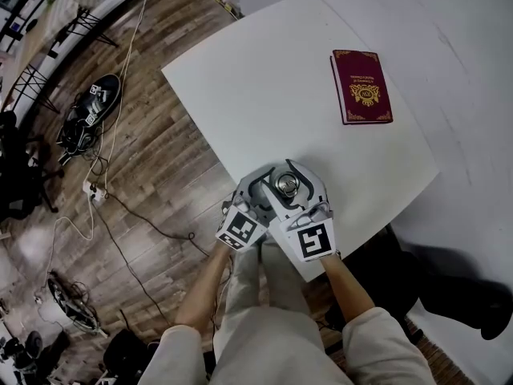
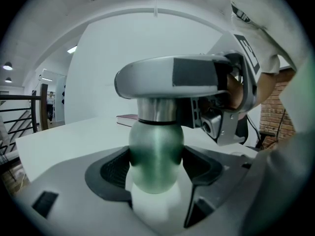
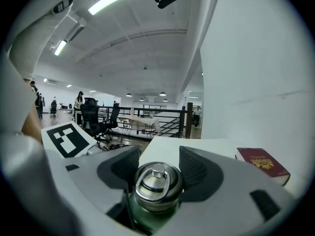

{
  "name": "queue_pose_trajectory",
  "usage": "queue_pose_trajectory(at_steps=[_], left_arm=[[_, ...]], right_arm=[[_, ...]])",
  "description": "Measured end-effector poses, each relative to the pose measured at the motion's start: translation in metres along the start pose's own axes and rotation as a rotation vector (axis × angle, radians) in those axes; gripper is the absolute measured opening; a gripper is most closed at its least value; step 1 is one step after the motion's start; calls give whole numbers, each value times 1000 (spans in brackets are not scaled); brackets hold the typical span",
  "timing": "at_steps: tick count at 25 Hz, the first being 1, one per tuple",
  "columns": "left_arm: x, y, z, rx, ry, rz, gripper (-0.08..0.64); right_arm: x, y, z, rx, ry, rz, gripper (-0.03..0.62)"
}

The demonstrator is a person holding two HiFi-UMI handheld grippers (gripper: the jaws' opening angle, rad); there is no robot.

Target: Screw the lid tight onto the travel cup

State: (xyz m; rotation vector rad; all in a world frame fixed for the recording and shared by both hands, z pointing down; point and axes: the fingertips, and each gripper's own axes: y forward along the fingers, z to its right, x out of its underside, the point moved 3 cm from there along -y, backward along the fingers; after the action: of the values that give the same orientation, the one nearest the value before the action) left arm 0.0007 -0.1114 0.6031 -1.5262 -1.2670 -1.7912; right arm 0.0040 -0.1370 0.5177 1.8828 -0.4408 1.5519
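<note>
Near the front edge of the white surface (image 1: 264, 79), looking down from the head: shows a steel lid (image 1: 286, 184) with a ring on top, hemmed between the left tool (image 1: 264, 189) and the right tool (image 1: 292, 179), both held close in front of the person's body. Leaves a maroon book (image 1: 365, 87) lying well apart toward the far side.

Along the left tool's own view: clamps from both sides on the rounded green body of the travel cup (image 2: 156, 156), held upright. Cannot tell whether the cup's base rests on the surface or hangs just off it. Shows the right tool crossing above, wrapped round the top of the cup.

Along the right tool's own view: grasps the lid from both sides, ring handle up, with the green body directly beneath. Sits level on the cup, with no gap or bare thread showing.

Judging from that: placed on the cup and engaged, so probably somewhere in the tightening. Cannot read how tight from any view. Remaining, most likely: twisting on until it stops, then letting go with both tools.
</note>
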Motion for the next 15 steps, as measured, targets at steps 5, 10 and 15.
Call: queue_pose_trajectory(at_steps=[5,10,15], left_arm=[[-3,-2,0,3,4,4,325],[-2,-2,1,5,-1,-3,325],[-3,-2,2,-9,1,2,325]], right_arm=[[-3,0,-2,26,10,5,249],[-3,0,-2,22,5,11,252],[-1,-2,-2,-5,43,26,284]])
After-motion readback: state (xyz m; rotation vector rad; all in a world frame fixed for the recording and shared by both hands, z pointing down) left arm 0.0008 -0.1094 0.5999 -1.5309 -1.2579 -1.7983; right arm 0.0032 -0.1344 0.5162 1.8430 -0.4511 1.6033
